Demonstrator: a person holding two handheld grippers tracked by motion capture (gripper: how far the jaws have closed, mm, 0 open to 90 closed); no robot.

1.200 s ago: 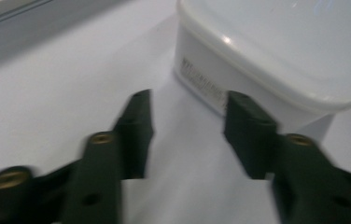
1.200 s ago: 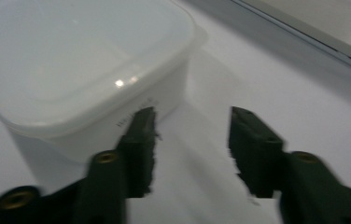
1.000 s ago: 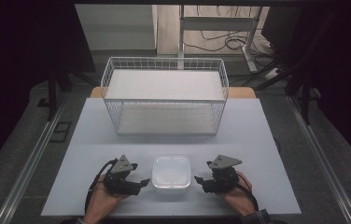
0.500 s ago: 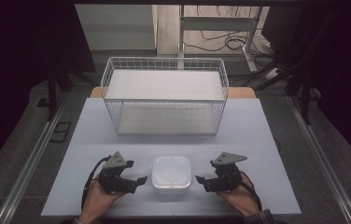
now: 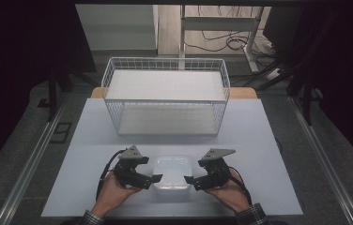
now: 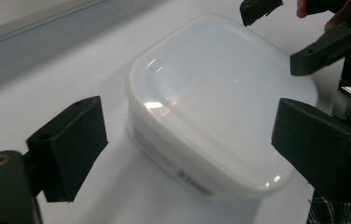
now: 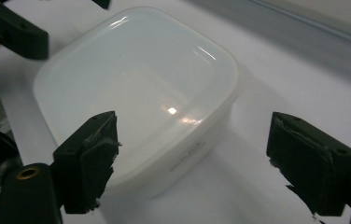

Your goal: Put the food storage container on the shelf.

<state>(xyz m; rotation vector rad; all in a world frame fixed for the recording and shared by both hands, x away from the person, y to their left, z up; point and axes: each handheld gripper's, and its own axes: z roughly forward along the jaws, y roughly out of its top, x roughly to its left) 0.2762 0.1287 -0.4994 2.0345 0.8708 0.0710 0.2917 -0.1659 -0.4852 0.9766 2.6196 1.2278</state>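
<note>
The person is bringing both tools in at the near edge of the table [image 5: 268, 140], one at each side of a white plastic container [image 5: 171, 172]. The left gripper [image 5: 155, 178] is standing with its jaws spread wide, holding nothing, one pad [image 6: 68, 144] hanging beside the container's corner. The right gripper [image 5: 189, 180] is likewise gaping and empty, its worn pads [image 7: 92, 156] showing frayed rubber edges. So the grasp looks to me not yet made; the lift and any placing seem to be left.

The container is sitting flat between them, a rounded square with a glossy, milky translucent lid catching the lamp glare, and small print along its wall. The tabletop is looking matt and pale. Farther back a white wire basket [image 5: 165, 63] is standing, its thin mesh walls enclosing white shelf boards.
</note>
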